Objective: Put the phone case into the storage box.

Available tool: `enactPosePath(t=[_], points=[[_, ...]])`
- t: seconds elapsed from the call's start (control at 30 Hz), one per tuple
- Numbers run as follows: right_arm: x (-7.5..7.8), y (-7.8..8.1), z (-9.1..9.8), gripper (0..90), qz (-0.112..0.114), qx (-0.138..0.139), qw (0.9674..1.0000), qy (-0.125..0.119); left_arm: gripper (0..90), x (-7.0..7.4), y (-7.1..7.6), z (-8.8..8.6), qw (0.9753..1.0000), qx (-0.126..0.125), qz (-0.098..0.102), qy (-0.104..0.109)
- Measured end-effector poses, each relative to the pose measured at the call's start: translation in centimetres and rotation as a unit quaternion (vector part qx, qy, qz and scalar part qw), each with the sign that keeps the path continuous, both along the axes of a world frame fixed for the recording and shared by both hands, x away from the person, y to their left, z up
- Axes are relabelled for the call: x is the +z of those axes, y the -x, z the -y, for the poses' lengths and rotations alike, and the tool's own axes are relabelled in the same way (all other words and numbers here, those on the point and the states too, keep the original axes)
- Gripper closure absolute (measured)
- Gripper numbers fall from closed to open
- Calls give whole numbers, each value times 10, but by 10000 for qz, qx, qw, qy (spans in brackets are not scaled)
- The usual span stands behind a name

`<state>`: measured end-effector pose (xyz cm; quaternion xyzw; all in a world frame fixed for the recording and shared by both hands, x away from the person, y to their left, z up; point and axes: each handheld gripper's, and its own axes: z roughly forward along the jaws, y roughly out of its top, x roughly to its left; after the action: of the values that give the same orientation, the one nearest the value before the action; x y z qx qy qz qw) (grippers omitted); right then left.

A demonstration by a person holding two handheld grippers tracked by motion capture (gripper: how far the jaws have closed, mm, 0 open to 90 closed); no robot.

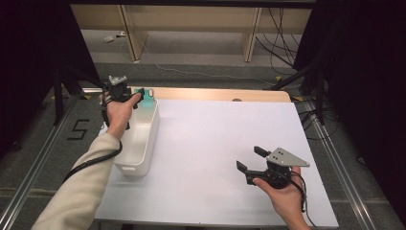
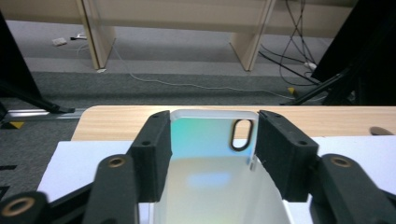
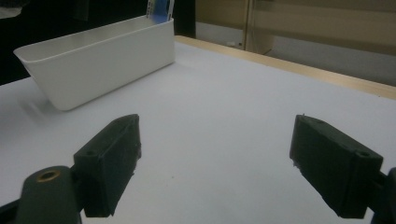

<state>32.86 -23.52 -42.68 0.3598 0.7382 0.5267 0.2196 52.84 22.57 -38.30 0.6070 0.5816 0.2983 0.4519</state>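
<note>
The phone case (image 2: 205, 140), a clear one with a teal sheen and an oval camera hole, stands on edge inside the far end of the white bin (image 1: 143, 139), leaning against its end wall. The left gripper (image 1: 135, 97) hovers right over it with its jaws spread; in the left gripper view the case shows between the two black jaws, and the pads do not appear to press on it. So the placing looks done, and the case rests in the bin on its own. The right gripper (image 1: 250, 159) sits well apart near the front right of the white table (image 1: 215, 143), jaws wide and holding nothing. Judging from this, what remains is mainly for the left hand to pull clear of the bin without knocking the case over.
</note>
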Motion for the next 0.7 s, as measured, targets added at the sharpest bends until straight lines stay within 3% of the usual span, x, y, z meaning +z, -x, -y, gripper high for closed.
enactPosePath(t=[0.13, 0.3, 0.33, 0.7], points=[[0, 0, 0, 175, -12, 1, 10000, 6, 385, 2, 9, 0, 9998, -162, 35, 123], [0, 1, 0, 175, -55, 21, 10000, -3, 322, 4, 19, 0, 9995, -313, 66, 83], [0, 0, 0, 175, 20, 0, 10000, 31, 315, 5, 21, 0, 9994, -346, 66, 55], [0, 0, 0, 174, 6, -11, 10000, 26, 277, 13, 41, -1, 9982, -544, 245, 40]])
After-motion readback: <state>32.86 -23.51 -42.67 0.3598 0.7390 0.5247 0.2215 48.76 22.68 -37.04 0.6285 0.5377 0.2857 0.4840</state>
